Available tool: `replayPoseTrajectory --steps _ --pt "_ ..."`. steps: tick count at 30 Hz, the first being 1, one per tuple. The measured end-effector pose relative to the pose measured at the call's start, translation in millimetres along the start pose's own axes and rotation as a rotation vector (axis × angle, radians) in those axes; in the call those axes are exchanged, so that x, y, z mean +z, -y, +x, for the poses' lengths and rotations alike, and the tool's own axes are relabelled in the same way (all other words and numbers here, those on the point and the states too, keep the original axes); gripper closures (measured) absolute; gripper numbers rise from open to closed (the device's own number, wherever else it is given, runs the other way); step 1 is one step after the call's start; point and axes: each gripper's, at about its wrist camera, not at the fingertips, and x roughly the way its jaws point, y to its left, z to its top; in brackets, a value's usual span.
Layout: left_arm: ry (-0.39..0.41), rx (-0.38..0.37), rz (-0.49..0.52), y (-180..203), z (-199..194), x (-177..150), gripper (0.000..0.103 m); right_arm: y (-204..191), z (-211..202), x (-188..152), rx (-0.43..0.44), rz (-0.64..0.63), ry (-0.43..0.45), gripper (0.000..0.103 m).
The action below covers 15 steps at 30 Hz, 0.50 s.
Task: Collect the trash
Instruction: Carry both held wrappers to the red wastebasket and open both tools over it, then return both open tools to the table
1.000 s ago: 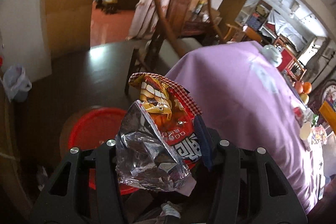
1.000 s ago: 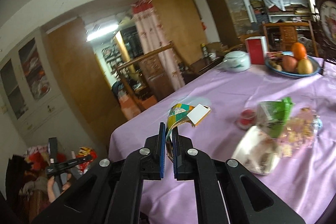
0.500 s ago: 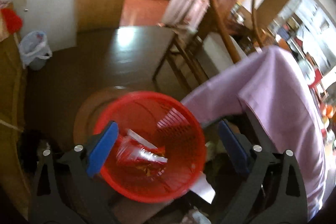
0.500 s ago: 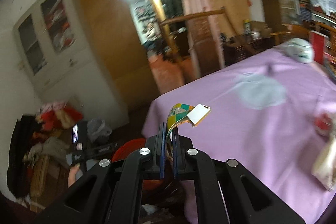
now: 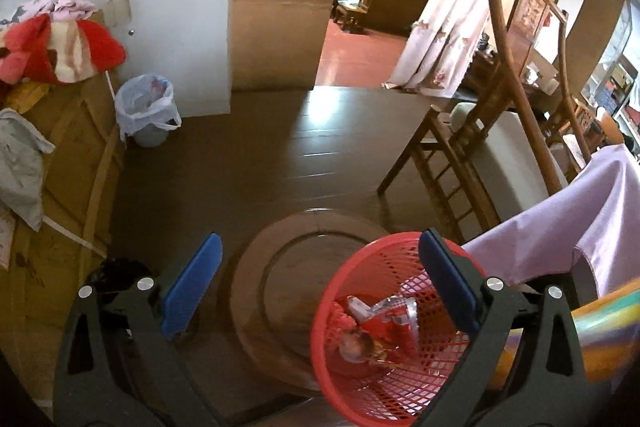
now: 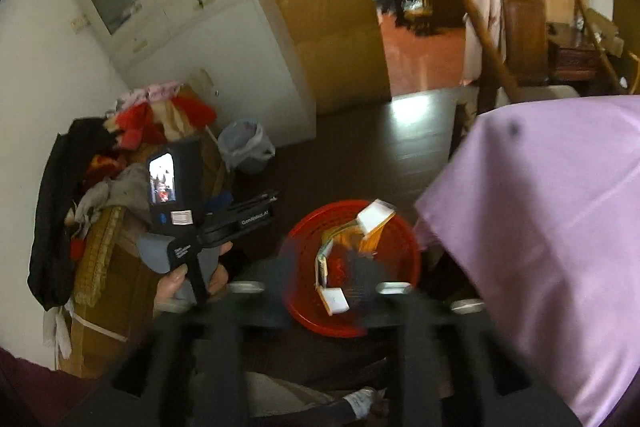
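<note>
A red mesh basket [image 5: 352, 379] stands on the dark floor beside the table, with a red snack bag [image 5: 384, 327] lying inside. My left gripper [image 5: 320, 291] is open and empty above the basket's left rim. In the right wrist view the basket [image 6: 296, 259] is below my right gripper [image 6: 316, 287], which is blurred and open. A colourful wrapper with white card ends [image 6: 348, 243] is loose over the basket mouth, between the spread fingers. The left gripper also shows in the right wrist view [image 6: 240, 211], held in a hand.
A table with a purple cloth [image 6: 552, 227] stands right of the basket. A wooden chair [image 5: 480, 155] is behind it. A small bin with a white liner [image 5: 146, 111] stands by the white cabinet. Piled clothes [image 5: 52, 47] lie on a wooden box at left.
My left gripper opened and dropped the snack bag into the basket, then shifted left. My right gripper swung from the table to above the basket and opened, releasing the colourful wrapper.
</note>
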Motion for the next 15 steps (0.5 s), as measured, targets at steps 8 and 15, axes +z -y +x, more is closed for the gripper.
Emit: replayPoseTrajectory --steps 8,15 --pt "-0.007 -0.013 -0.025 -6 7 0 0.008 18 -1 -3 -0.060 0.032 0.002 0.058" --pt "0.025 -0.013 0.028 14 -10 2 0.008 39 -34 -8 -0.089 0.081 0.064 0.051"
